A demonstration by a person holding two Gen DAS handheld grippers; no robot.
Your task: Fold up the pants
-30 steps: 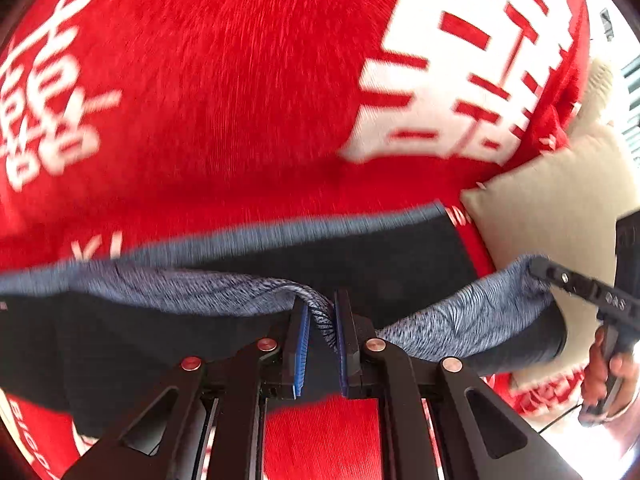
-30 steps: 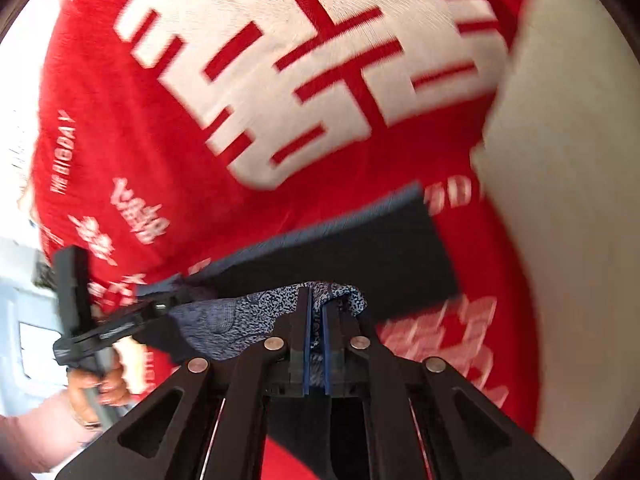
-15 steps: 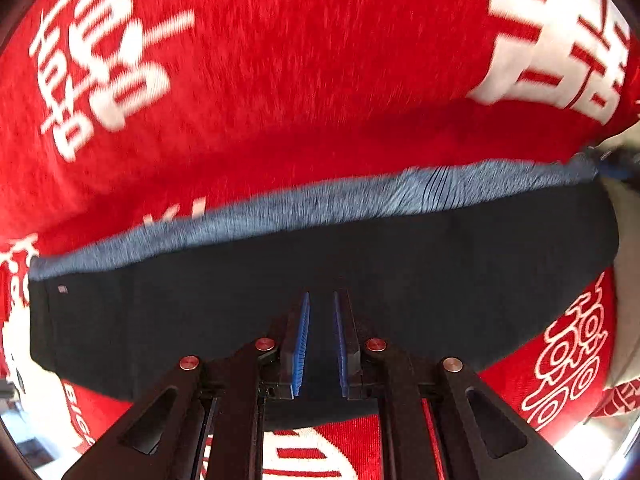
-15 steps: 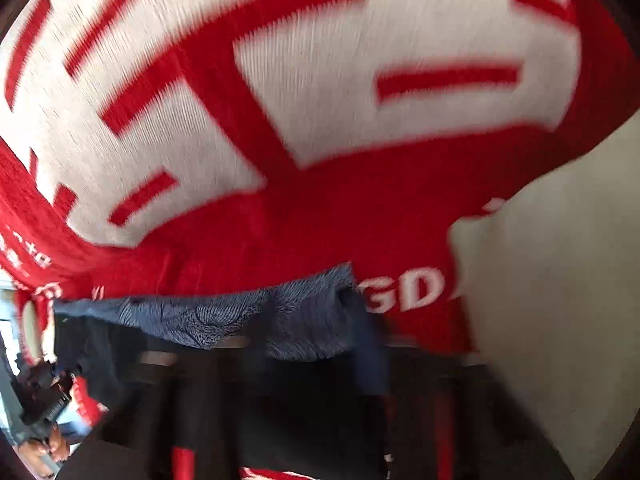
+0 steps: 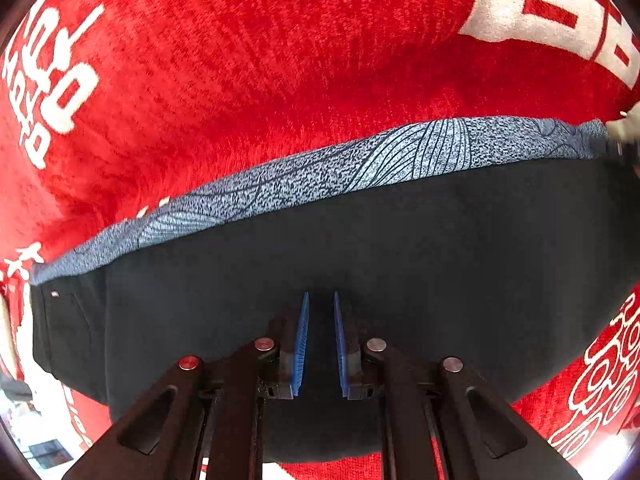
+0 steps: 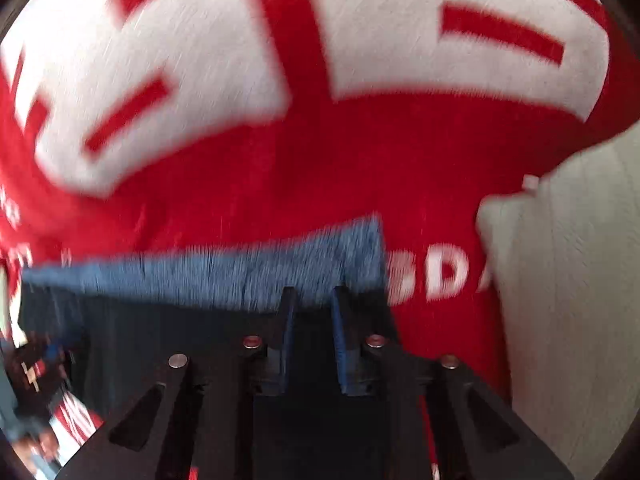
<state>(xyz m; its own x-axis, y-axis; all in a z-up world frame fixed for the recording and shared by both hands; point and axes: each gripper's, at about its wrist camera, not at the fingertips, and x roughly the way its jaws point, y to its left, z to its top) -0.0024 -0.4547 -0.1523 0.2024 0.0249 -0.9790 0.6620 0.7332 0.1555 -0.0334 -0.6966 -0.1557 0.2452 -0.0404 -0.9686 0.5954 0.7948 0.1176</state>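
**Both tools open over the folded dark pants**

The dark navy, smooth-knit pants (image 5: 360, 264) lie flat on a red plush blanket with white printed characters (image 5: 248, 80), folded so that a band of blue-grey heathered fabric with fine curved line patterning (image 5: 360, 168) shows along the far edge. That band looks like an under layer or inner face peeking out past the dark top layer, which suggests one fold has been laid and the edges are slightly offset rather than flush.

The left tool (image 5: 320, 340) hangs low over the near middle of the dark cloth, its blue ribbed pads parted with a clear gap and nothing between them. The right tool (image 6: 312, 320) sits near the right end of the garment, by the corner of the patterned band; its pads are likewise apart and, as far as the motion blur allows, empty. Placing one tool mid-span and one at the end likely serves to take new grips for a further fold.

The blanket is thick and fuzzy, so the thin cloth may cling and drag. A cream, ribbed-textured cushion or cover (image 6: 568, 280) lies just beside the blanket's right edge
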